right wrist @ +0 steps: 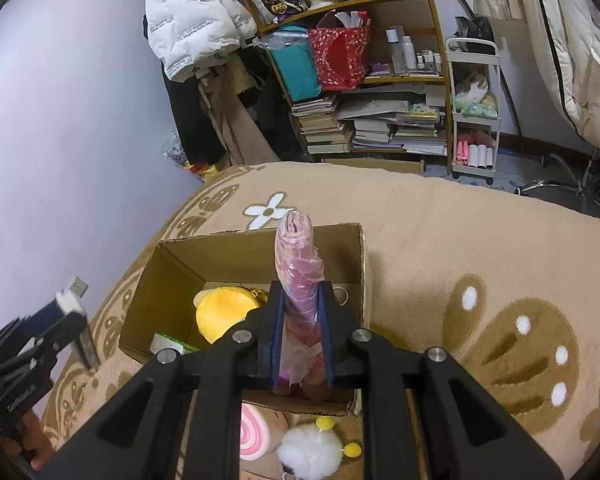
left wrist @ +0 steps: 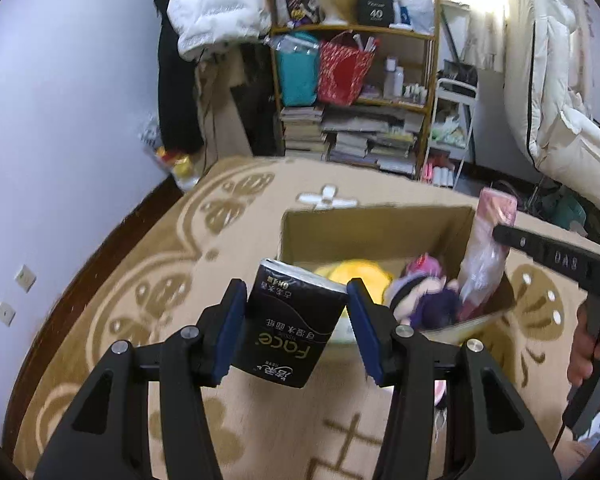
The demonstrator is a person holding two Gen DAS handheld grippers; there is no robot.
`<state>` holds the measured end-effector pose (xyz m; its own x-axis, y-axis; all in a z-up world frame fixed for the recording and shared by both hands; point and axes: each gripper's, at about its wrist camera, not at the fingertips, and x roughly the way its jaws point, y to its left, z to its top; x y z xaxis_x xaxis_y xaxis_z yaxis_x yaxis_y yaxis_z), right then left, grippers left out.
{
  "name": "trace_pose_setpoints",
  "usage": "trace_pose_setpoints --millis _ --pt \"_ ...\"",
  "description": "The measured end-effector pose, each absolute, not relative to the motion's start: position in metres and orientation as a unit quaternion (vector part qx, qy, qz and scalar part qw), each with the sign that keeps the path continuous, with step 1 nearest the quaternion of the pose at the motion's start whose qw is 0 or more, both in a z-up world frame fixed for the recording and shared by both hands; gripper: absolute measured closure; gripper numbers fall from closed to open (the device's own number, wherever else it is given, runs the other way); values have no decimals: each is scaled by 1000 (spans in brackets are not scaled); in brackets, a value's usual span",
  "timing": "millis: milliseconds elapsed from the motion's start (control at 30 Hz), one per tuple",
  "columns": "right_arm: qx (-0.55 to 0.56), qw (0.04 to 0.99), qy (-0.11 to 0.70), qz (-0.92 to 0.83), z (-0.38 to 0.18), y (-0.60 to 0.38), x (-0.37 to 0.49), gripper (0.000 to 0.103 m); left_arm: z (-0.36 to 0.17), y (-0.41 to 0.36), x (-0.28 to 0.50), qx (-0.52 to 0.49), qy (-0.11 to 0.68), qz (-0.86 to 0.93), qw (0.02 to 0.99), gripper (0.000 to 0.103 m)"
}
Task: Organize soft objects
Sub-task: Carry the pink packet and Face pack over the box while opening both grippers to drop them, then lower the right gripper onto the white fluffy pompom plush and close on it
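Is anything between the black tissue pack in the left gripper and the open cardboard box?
Nothing visible blocks it. The black tissue pack, clamped in the left gripper, hangs just short of the cardboard box's open top. Inside are a yellow plush and a doll; the right gripper holds a pink wrapped roll over the box's right side.

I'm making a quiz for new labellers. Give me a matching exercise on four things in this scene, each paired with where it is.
Things:
1. black tissue pack
2. pink wrapped roll
3. yellow round plush
4. white fluffy pompom

Places:
A. lying inside the cardboard box
B. on the carpet outside the box
C. between the pads of the left gripper
D. clamped in the right gripper, above the box

Pairs: 1-C, 2-D, 3-A, 4-B
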<state>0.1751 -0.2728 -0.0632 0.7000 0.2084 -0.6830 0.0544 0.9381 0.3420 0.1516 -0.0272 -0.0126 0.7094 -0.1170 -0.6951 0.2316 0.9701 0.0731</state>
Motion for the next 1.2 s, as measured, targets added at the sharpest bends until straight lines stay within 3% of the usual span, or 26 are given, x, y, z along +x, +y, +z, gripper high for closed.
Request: trace_pose_setpoints --millis 267,300,367,467,600,700,767,967,1200 --pt "178 906 380 48 -59 -278 177 81 -30 -38 185 48 378 -93 920 53" --pt "181 905 381 50 -59 -278 177 78 -33 -38 190 40 383 -94 918 53" --pt "186 904 381 56 -60 -278 175 62 -36 -36 197 29 387 -94 917 52" --pt "184 899 391 65 -61 -274 170 53 -37 -34 206 23 389 -93 916 52" --pt "179 897 400 63 -65 -269 163 39 -42 -32 213 19 404 -96 909 39" --pt "181 894 405 60 -67 -270 160 30 -44 -30 210 24 406 -90 909 15" --pt "191 892 404 61 -68 -272 158 16 -43 -30 207 28 408 -89 908 4" --pt "206 897 385 60 -57 -278 147 1 -34 -28 199 19 406 -98 908 2" --pt "191 906 376 42 -48 -279 134 0 -19 -19 188 13 406 -82 910 0"
